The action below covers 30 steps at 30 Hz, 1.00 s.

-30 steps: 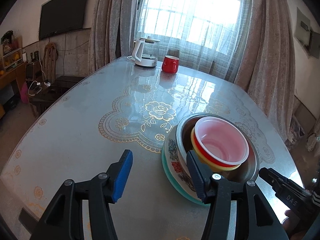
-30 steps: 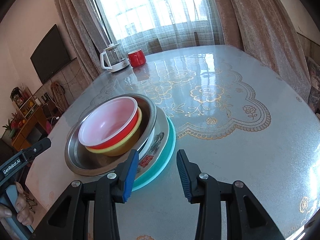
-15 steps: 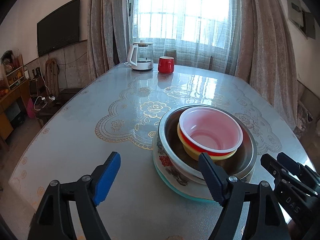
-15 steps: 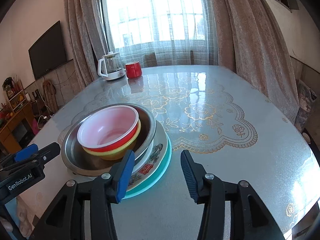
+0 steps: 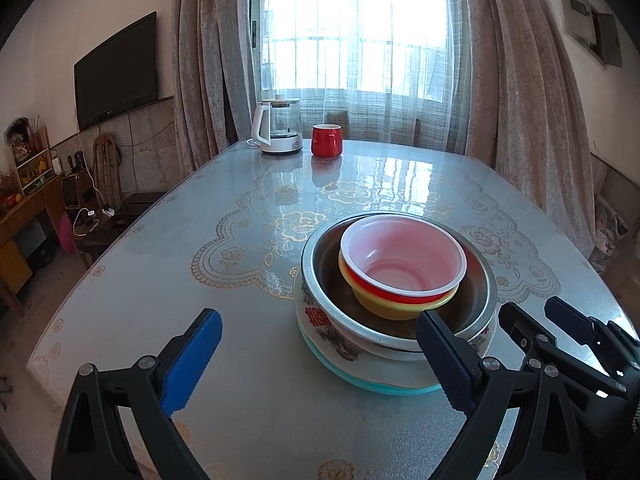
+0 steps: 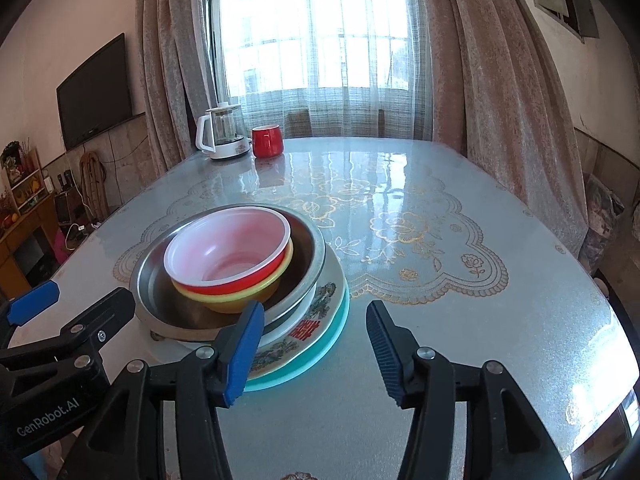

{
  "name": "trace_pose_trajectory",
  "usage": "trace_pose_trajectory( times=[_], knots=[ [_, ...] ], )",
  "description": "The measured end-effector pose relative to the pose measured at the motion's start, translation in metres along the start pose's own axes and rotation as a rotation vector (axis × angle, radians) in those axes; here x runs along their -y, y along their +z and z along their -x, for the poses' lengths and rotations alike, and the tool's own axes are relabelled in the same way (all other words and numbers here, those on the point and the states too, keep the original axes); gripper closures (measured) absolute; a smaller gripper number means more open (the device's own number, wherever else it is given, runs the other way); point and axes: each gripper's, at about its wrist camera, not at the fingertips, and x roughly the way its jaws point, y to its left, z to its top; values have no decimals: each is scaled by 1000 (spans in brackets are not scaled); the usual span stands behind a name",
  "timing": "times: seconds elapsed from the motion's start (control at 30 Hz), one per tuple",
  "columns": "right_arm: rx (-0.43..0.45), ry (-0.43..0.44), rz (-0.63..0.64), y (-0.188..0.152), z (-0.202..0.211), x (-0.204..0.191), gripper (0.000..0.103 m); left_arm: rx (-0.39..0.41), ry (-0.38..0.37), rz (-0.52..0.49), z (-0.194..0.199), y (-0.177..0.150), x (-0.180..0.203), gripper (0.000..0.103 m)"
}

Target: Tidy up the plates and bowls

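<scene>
Standing at lower centre of both wrist views, one nested stack of tableware rests on the tabletop (image 5: 248, 360), which is laid with a glossy cover printed in gold flowers.

Stack, bottom to top:
- teal plate (image 5: 384, 387), only its rim showing;
- white plate (image 5: 320, 330) with a floral print and a red double-happiness mark;
- steel basin (image 5: 320, 280);
- yellow bowl (image 5: 384, 307), inside the basin;
- red bowl (image 5: 394, 292), inside the yellow one;
- white bowl (image 5: 400, 256) with a pinkish inside, topmost.

Left gripper (image 5: 316, 364): fingers wide apart, just opened further, nothing between them. Its right finger (image 5: 448, 364) overlaps the stack's near rim in the picture; contact cannot be told. Its left finger hangs over bare tabletop.

Right gripper (image 6: 314, 354): fingers partly apart, also just opened further, nothing between them. Its left finger (image 6: 244, 344) overlaps the stack's near right rim; contact cannot be told.

Far end of tabletop, upper centre: glass kettle (image 5: 278, 128) with a white handle and base, and red mug (image 5: 326, 140) just to its right.

Background: curtained window (image 5: 356, 40); wall television (image 5: 116, 68) at upper left.
</scene>
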Motion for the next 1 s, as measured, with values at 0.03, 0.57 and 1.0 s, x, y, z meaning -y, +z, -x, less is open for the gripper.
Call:
trace_pose_trajectory(
  times=[0.03,0.57,1.0],
  knots=[
    [-1,1,-1,0,0,0,48,0,2,0,0,0,0,5],
    [-4,0,-4,-1,-1,0,45,6,12,1,0,1,0,4],
    [-7,-2,-10,0,-4,1,45,12,7,-5,2,3,2,4]
  ],
)
